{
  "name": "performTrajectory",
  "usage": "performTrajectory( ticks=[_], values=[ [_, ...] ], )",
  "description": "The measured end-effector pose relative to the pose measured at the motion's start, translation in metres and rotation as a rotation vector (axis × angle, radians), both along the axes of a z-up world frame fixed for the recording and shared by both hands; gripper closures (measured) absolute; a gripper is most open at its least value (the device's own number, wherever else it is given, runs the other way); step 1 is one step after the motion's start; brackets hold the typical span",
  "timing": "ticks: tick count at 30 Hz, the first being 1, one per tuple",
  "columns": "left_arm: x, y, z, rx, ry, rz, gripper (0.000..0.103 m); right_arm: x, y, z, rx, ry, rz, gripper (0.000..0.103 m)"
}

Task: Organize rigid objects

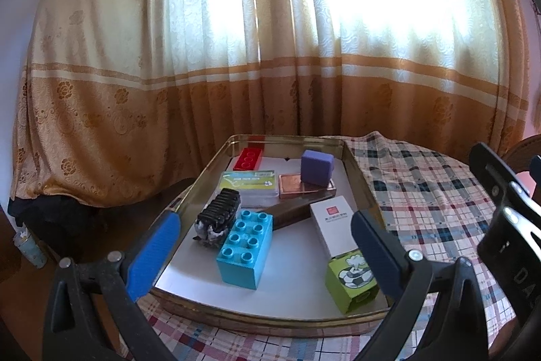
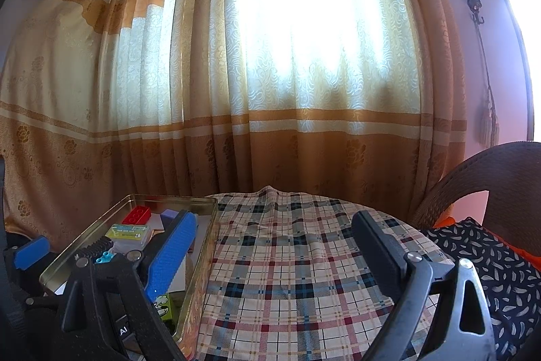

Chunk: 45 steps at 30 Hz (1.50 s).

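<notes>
A shallow gold metal tray (image 1: pixel 355 171) is seen on the counter (image 1: pixel 426 192), which is covered by a plaid cloth. Inside the tray, a turquoise building brick (image 1: pixel 245 247) is set near the front, with a black ribbed object (image 1: pixel 219 217) touching its far left side. A white box (image 1: pixel 334 222) lies to the right, and a green printed block (image 1: pixel 351 279) is placed at the front right corner. Further back, a green-labelled clear case (image 1: pixel 250 186), a copper-coloured flat box (image 1: pixel 304 186) with a purple cube (image 1: pixel 316 167) stacked on it, and a red brick (image 1: pixel 248 158) at the far edge are found. A dark brown bar (image 1: pixel 287 213) lies between the brick and the copper box.

The left tongs (image 1: pixel 263 246) are held wide apart above the tray's front, nothing being gripped. The right tongs (image 2: pixel 274 249) are likewise spread wide, empty, over the bare cloth just right of the tray. A wicker chair (image 2: pixel 500 171) is visible beyond the counter.
</notes>
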<state>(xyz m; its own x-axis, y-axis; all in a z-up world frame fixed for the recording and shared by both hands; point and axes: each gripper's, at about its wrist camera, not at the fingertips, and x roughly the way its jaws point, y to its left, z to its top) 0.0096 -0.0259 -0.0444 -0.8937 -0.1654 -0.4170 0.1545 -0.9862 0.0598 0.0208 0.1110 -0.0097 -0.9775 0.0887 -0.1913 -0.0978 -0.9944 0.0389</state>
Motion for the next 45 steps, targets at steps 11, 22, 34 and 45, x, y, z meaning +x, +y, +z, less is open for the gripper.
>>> performTrajectory(
  ticks=[11,22,34,45],
  values=[
    [-0.0023,0.0018,-0.0013,-0.019,-0.015,0.014,0.000,-0.0004,-0.0006,-0.0002,0.002,-0.002,0.003,0.008],
    [-0.0048,0.0006,-0.0028,-0.019,-0.037,0.023,0.000,-0.0007,-0.0019,-0.0001,0.006,-0.006,0.003,0.008],
    [-0.0071,-0.0013,-0.0034,-0.012,-0.056,0.023,0.000,-0.0032,-0.0014,-0.0007,0.011,-0.013,0.006,0.008],
    [-0.0079,-0.0051,-0.0040,-0.006,-0.053,0.036,0.000,-0.0029,-0.0008,-0.0008,0.012,-0.012,0.007,0.008]
  ],
)
